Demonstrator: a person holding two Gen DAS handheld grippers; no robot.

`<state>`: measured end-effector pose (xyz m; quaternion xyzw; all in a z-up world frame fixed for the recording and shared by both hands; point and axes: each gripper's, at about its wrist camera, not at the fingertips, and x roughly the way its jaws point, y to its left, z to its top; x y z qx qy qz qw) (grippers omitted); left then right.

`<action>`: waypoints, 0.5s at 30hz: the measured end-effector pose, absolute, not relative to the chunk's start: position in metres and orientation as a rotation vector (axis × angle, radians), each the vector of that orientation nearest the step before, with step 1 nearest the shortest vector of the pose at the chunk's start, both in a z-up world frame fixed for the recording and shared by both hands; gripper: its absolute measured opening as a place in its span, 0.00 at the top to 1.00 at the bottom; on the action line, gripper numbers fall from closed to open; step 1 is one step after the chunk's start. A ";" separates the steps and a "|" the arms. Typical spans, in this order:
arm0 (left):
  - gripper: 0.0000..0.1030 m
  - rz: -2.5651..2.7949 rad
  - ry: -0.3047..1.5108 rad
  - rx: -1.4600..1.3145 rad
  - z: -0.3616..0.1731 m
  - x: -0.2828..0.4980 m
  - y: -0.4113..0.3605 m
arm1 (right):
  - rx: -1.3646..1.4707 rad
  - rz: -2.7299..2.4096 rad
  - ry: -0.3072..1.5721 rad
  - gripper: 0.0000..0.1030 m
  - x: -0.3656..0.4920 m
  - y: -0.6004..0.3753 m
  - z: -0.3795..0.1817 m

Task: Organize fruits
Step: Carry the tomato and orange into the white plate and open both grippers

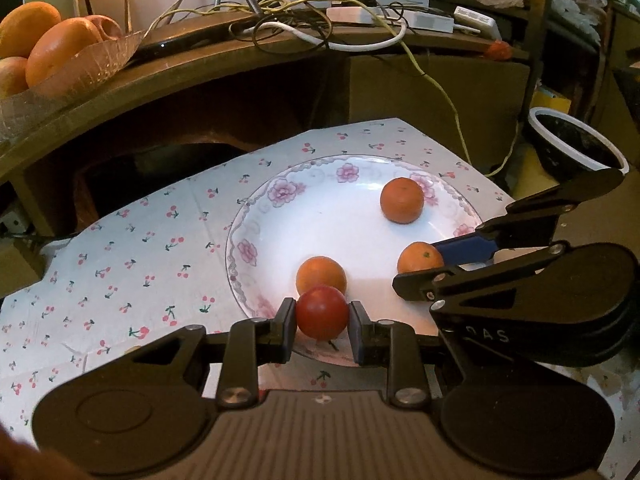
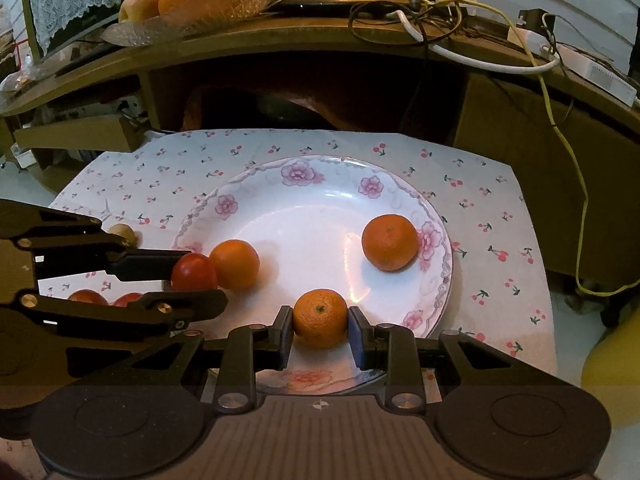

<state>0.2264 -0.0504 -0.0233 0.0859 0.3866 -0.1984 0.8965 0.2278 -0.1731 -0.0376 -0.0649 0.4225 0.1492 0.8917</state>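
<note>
Floral plate (image 2: 400, 196) on cherry-print cloth (image 2: 492, 216), low desk. Left gripper (image 1: 322, 314): fingers clamped on red tomato (image 1: 322, 312), over plate's near-left rim. Right gripper (image 2: 320, 320): fingers clamped on small mandarin (image 2: 320, 318), over plate's near edge. 2 more mandarins on plate: one (image 2: 234, 264) beside tomato, one (image 2: 390, 242) at right rim. Fruit bowl (image 2: 192, 16) w/ oranges, apples on upper shelf behind.

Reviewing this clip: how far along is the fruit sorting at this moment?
Done: two oranges rest on the floral plate. In hand: the left gripper is shut on a red fruit, and the right gripper on a small orange, both over the plate's near edge. Left: releasing both, plus two more red fruits on the cloth.
</note>
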 end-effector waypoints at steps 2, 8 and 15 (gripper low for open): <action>0.69 -0.409 0.799 0.179 -0.025 0.228 -0.050 | -0.143 0.304 0.873 0.71 0.229 -0.172 -0.038; 0.69 -0.404 0.799 0.170 -0.027 0.231 -0.050 | -0.151 0.295 0.861 0.71 0.232 -0.172 -0.039; 0.68 -0.399 0.803 0.169 -0.027 0.231 -0.050 | -0.154 0.297 0.857 0.69 0.233 -0.172 -0.040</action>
